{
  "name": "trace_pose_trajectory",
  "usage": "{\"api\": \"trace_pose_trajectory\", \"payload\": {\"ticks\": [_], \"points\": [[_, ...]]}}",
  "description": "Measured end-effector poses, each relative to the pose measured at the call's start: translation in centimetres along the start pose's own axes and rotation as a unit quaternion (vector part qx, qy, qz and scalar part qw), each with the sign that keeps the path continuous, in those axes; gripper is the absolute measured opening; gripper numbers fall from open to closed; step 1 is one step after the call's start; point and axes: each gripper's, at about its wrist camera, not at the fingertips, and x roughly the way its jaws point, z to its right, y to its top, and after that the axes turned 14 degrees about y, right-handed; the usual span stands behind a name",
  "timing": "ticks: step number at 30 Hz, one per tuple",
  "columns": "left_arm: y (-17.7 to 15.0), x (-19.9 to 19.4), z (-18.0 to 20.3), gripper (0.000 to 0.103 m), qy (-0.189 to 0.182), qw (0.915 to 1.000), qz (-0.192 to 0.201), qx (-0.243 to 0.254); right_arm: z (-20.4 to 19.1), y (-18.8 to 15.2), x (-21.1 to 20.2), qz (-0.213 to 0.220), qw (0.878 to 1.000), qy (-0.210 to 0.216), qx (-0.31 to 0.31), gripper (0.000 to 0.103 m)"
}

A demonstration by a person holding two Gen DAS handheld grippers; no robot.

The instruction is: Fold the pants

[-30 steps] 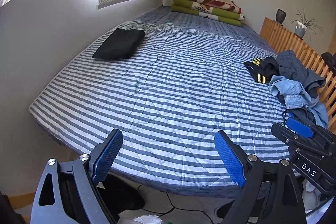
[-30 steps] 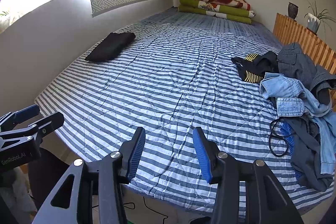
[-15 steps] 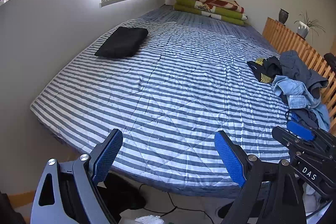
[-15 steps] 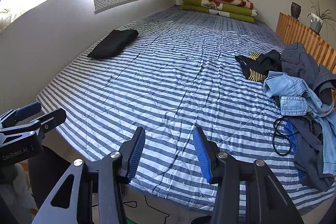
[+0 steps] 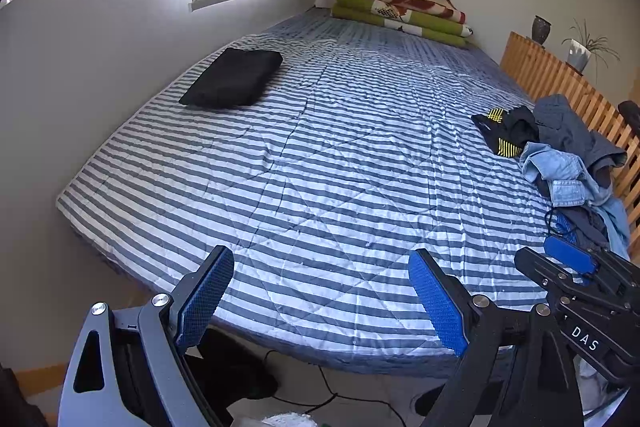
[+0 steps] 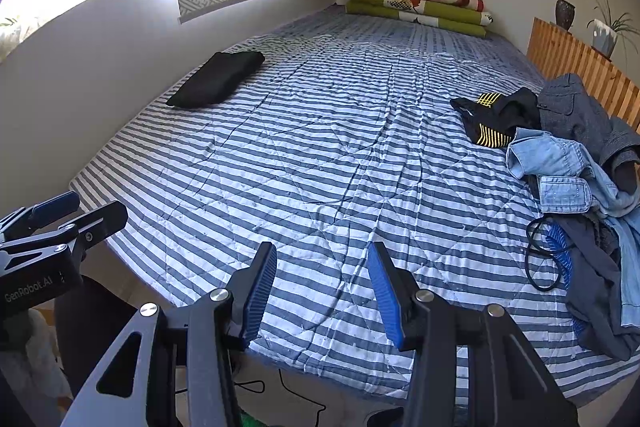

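Right wrist: pants heap (image 6: 576, 163) far right of empty hand-held gripper (image 6: 322, 291).

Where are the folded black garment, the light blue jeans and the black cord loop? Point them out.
folded black garment (image 5: 234, 79), left wrist view, middle of its top.
light blue jeans (image 6: 550, 157), right wrist view, upper fold.
black cord loop (image 6: 532, 269), right wrist view, left side.

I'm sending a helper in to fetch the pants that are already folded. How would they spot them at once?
Start at the striped bed and look to its left edge along the plain wall. The folded black pants lie there alone as a flat, neat rectangle. Everything else is a crumpled heap of denim and dark clothes on the opposite side by the wooden slats.
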Motion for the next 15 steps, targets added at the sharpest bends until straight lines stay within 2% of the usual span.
{"api": "trace_pose_trajectory", "payload": {"ticks": [15], "points": [[-0.06,0.91,0.66,0.091,-0.002,1.0,-0.006,0.008,0.58,-0.32,0.82,-0.011,1.0,0.004,0.01,0.044]]}}
